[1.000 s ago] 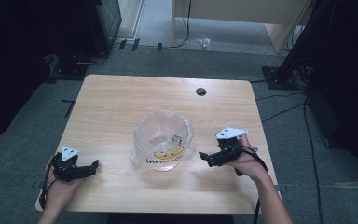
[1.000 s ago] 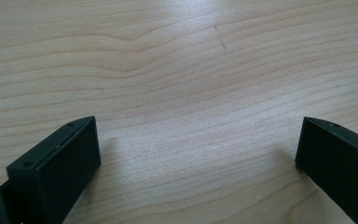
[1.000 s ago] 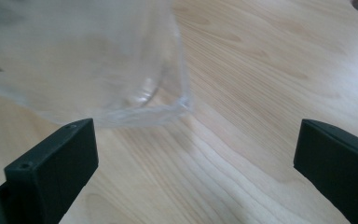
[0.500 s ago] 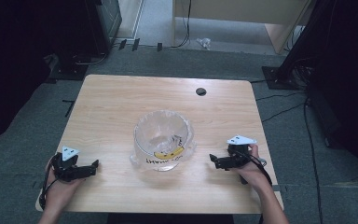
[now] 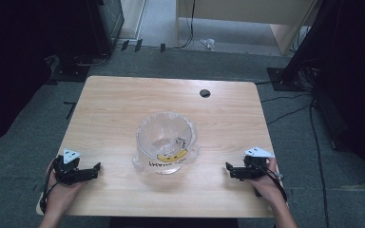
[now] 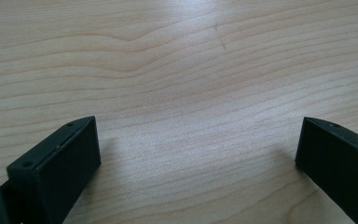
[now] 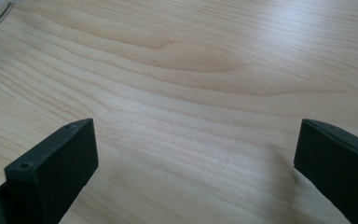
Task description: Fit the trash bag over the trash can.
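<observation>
Both tongs (image 5: 96,167) (image 5: 228,167) wide and empty on bare table (image 5: 123,104), clear bowl's (image 5: 165,137) contents blurred beyond naming

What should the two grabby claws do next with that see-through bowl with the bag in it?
Probably bring the right gripper in toward the clear bowl to catch the plastic bag's edge at the rim. Both grippers lie open and empty on the table, the left gripper at its own side, with the bowl between them, untouched.
</observation>
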Action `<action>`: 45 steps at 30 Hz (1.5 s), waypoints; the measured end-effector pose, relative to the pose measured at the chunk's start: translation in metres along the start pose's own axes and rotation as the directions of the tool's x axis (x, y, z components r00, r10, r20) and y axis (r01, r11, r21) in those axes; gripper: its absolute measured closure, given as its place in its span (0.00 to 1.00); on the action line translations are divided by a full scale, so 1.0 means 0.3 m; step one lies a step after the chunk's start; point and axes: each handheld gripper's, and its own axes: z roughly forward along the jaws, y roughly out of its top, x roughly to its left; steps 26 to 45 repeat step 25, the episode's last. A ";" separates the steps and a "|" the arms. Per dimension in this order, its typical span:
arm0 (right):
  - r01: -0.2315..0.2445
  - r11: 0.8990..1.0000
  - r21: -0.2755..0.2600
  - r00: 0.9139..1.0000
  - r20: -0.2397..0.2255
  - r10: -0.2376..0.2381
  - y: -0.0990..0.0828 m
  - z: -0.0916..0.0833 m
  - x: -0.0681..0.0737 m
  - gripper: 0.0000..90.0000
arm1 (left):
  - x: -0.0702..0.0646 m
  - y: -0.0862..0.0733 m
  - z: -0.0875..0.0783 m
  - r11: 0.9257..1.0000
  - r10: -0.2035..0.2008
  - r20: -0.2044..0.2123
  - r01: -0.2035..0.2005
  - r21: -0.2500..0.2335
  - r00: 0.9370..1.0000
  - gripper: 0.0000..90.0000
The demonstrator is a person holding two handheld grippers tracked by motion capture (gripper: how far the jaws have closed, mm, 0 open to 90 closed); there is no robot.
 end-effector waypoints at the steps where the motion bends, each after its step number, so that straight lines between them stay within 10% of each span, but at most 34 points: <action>1: -0.005 1.000 -0.001 1.000 -0.004 0.005 -0.006 -0.008 -0.005 0.00 | 0.000 0.000 0.000 1.000 0.000 0.000 0.000 0.000 1.000 0.00; 15: -0.048 0.998 0.028 0.989 0.144 0.044 -0.084 -0.088 -0.072 0.00 | -0.002 -0.004 -0.005 1.000 -0.003 -0.004 0.003 0.003 1.000 0.00; 45: -0.044 0.999 0.026 0.992 0.120 0.040 -0.097 -0.085 -0.064 0.00 | -0.002 -0.004 -0.005 1.000 -0.003 -0.005 0.003 0.003 1.000 0.00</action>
